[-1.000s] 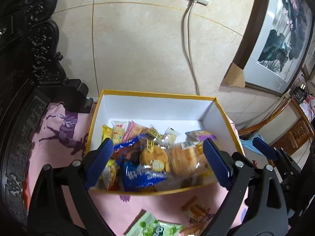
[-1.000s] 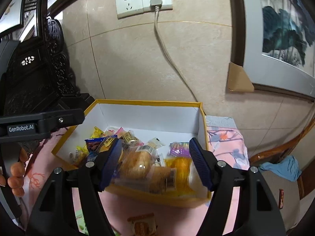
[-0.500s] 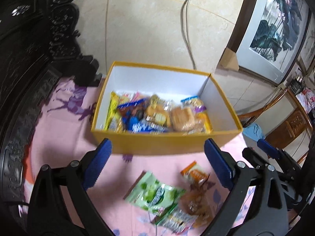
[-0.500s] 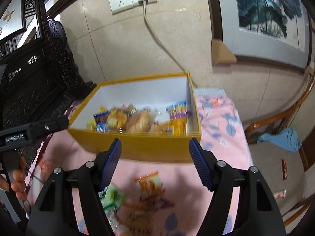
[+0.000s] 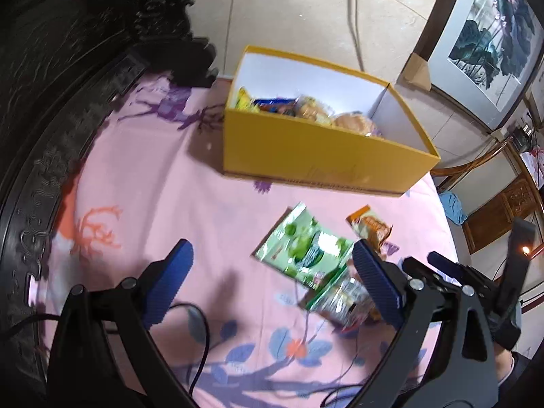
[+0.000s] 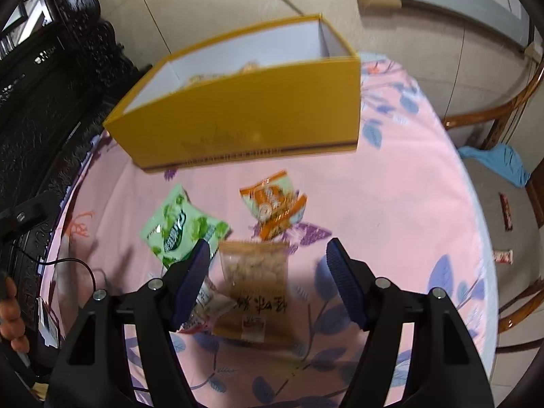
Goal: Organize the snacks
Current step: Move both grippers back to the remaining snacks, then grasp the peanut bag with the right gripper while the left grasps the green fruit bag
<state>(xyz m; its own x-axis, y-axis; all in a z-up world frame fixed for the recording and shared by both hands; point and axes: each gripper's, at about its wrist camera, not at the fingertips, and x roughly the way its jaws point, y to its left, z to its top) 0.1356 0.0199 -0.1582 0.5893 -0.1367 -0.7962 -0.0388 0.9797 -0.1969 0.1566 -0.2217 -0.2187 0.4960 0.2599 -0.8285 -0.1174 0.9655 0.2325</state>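
In the left wrist view, the yellow box (image 5: pixel 326 156) sits at the far side of the pink tablecloth (image 5: pixel 153 197) and already holds several packets, while a green packet (image 5: pixel 302 248) and an orange packet (image 5: pixel 369 227) lie loose nearer; so the job looks partly done. The left gripper (image 5: pixel 272 278) stands wide apart over bare cloth, gripping nothing. In the right wrist view, the same box stands far, and a tan packet (image 6: pixel 253 272) lies between the parted fingers of the right gripper (image 6: pixel 268 272), which appear not to press it.

pink floral cloth (image 6: pixel 408 204) — yellow box (image 6: pixel 244 112) | green packet (image 6: pixel 176 226) | orange packet (image 6: pixel 275 204) | brown packet (image 6: pixel 253 282)
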